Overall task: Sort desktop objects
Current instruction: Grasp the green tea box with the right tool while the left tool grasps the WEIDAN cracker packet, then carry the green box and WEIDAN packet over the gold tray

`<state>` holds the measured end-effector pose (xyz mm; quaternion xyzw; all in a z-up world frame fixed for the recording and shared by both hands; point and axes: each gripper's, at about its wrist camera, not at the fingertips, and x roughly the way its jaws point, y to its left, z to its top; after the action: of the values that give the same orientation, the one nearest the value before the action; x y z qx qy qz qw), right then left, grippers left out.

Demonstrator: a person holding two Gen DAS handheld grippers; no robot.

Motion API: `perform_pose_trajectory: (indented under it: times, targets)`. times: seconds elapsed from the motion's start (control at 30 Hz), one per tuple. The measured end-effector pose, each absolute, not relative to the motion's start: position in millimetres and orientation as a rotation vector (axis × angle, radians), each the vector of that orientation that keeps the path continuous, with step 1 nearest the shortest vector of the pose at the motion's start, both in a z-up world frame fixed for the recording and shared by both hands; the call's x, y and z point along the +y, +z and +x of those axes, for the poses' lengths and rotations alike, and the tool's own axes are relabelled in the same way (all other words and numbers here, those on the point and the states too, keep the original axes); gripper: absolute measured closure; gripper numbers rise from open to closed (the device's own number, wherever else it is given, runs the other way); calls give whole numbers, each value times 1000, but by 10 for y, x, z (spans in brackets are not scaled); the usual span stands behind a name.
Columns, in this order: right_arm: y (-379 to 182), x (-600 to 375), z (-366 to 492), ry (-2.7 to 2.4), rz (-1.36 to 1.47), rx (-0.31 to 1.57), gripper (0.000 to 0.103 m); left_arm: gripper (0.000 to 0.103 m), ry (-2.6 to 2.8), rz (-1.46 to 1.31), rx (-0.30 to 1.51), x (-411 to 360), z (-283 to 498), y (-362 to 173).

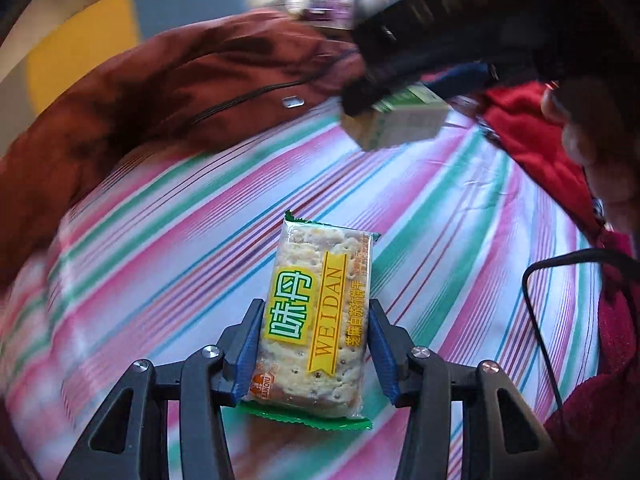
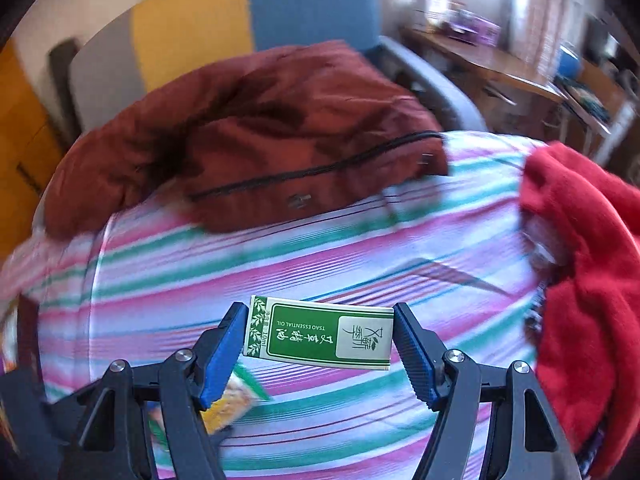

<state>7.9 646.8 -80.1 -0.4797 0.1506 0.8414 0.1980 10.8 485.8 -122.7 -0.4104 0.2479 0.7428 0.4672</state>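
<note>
The left gripper (image 1: 312, 344) fingers (image 1: 250, 348) clamp a cracker packet (image 1: 316, 316) above striped cloth (image 1: 200, 240).

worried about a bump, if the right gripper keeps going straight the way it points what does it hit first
Probably the brown jacket, heaped at the far side of the striped cloth. The right gripper holds the essential oil box, so that leads. Depth is unclear.

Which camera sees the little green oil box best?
The right wrist view. There the green oil box sits sharp and close between the right claw's pads, its label readable. In the left wrist view the same box is far, blurry and partly hidden behind that claw.
</note>
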Motion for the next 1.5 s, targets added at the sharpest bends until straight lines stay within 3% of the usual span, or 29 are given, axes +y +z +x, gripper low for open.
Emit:
perform_pose_trajectory:
  times: [0.27, 0.7, 1.5]
  targets:
    - [-942, 6143, -88, 2422, -1440, 270, 31, 53, 2004, -1062, 500, 4136, -52, -1075]
    - [-927, 5871, -150, 2503, -1443, 242, 31, 53, 2259, -980, 325, 3309, -110, -341]
    - [-340, 4359, -357, 2811, -1434, 123, 30, 53, 2542, -1011, 152, 1802, -221, -182]
